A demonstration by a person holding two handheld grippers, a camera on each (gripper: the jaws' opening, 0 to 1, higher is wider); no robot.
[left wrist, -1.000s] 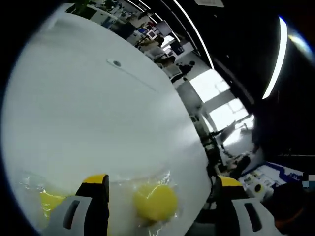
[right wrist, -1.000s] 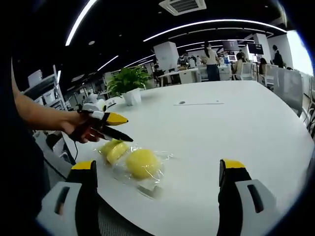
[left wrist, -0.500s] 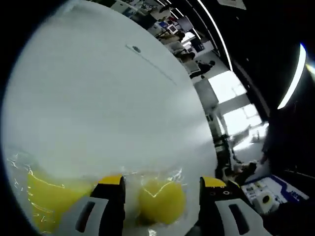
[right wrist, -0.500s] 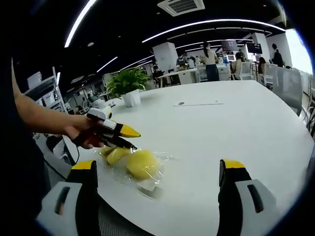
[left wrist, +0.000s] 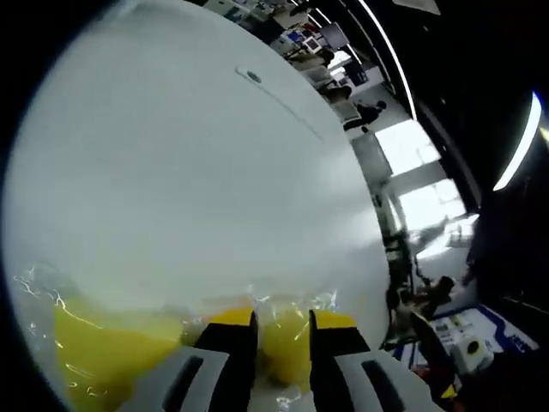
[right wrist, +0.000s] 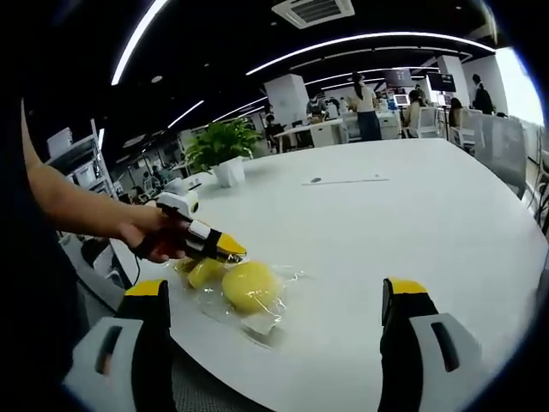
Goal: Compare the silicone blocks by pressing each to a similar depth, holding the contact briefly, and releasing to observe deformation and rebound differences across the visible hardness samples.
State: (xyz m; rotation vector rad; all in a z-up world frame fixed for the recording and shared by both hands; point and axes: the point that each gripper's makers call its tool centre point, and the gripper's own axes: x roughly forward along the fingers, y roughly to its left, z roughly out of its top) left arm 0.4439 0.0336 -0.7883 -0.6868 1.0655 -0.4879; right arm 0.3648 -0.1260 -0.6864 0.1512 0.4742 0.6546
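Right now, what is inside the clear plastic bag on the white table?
The clear plastic bag holds two yellow silicone blocks: a round one and another beside it, partly hidden behind the left tool. Anything under them is covered.

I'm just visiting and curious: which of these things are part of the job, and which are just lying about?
In use:
- yellow blocks in a clear bag
- left gripper, closed on one block
- right gripper, open

Just there:
- potted plant
- white table

left tongs [left wrist: 283, 330]: grey arms, yellow tips | right tongs [right wrist: 274, 296]: grey slotted arms, black fingers, yellow tips
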